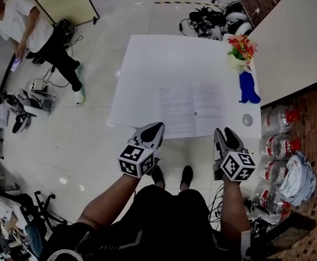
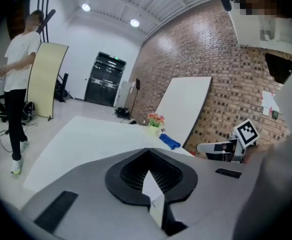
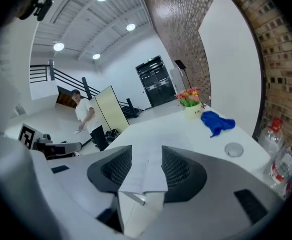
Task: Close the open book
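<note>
The open book (image 1: pixel 191 110) lies flat on the white table (image 1: pixel 147 64), near its front edge, with both pages showing. My left gripper (image 1: pixel 155 129) hovers at the table's front edge, just left of the book's near corner; its jaws (image 2: pixel 147 150) meet at the tips, with nothing in them. My right gripper (image 1: pixel 226 135) hangs at the front edge by the book's near right corner. It is open (image 3: pixel 147 149), and the book (image 3: pixel 141 176) shows through the gap, untouched.
A flower pot (image 1: pixel 241 50), a blue cloth (image 1: pixel 249 88) and a small round disc (image 1: pixel 247 119) sit along the table's right side. Water bottles (image 1: pixel 280 145) stand on the floor to the right. A person (image 1: pixel 33 31) stands far left among cables.
</note>
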Available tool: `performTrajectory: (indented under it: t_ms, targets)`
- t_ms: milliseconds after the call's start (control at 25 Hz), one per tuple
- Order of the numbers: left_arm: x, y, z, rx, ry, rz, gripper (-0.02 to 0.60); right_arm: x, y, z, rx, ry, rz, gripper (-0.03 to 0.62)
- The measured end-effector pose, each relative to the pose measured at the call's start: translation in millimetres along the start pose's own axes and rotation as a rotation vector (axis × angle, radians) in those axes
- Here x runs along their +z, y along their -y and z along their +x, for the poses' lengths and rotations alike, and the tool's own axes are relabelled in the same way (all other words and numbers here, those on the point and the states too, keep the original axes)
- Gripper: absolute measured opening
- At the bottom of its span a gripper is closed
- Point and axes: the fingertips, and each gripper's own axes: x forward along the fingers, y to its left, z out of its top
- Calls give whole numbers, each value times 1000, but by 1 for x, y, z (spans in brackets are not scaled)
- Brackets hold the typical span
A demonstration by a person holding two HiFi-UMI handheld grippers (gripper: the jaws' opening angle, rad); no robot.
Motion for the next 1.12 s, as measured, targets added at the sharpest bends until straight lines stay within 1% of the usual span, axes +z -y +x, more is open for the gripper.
performTrajectory:
  t_ms: [160,280,400,480,600,760,840,1000,1120]
  targets:
    - [-44,-8,16,50,-86,-19,-5,-47,18,14,16,-41,158,220]
    - [-72,-8,27,40,-127,-34,-5,-83,32,24,1,-89,255,225]
    - [-91,-9,32,37,-130,-59,-5,-111,40,32,-16,-129,305,225]
    - [-102,-9,34,49,-151,-69,-5,-122,42,38,-11,-140,339,225]
    - [-116,-8,37,55,-188,-71,-5,-131,40,50,18,-142,409,225]
    - [-121,-4,37,46,-202,-78,-5,-130,43,59,17,-96,525,224]
    - [-121,-4,34,48,-201,-77,-5,-125,44,61,30,-64,586,224]
    - [-117,-8,29,61,-194,-79,-5,-116,49,63,45,22,739,222]
    - [-115,-9,27,63,-191,-80,-5,-117,55,62,42,79,832,219]
